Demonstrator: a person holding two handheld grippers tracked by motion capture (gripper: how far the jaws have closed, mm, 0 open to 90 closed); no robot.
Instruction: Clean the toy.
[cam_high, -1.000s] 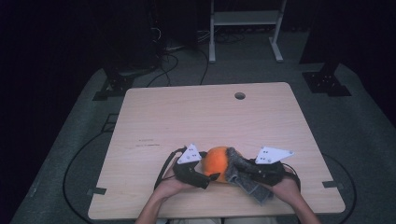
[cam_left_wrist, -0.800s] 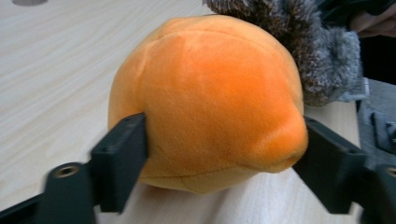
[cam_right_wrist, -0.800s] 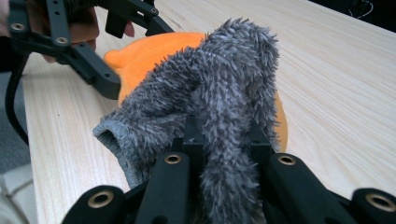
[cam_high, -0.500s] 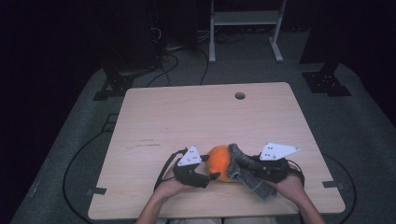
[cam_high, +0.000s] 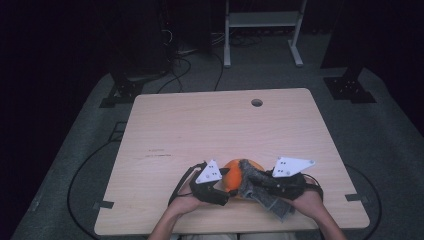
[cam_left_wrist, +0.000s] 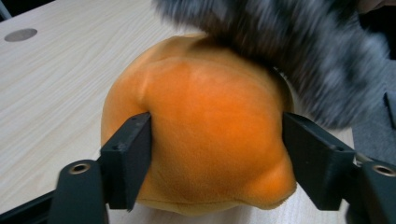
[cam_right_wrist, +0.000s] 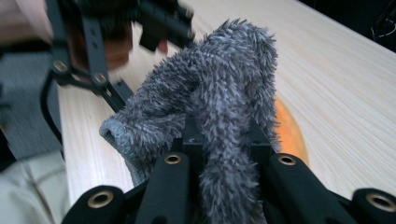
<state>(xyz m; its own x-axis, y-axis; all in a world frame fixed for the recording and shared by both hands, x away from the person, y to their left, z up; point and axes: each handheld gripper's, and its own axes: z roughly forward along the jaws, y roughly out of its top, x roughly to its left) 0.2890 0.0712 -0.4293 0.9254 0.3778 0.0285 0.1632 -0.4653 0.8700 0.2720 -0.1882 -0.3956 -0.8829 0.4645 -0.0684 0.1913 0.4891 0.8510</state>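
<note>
From high up, I see my left gripper and right gripper meet at the soft orange ball, down at 6 o'clock on the table. In the left gripper view, my jaws have just been closing and now squeeze the ball at 9 and 3 o'clock. In the right gripper view, my jaws pinch the fuzzy grey cloth tight; I think the wiping is under way, not finished.
</note>
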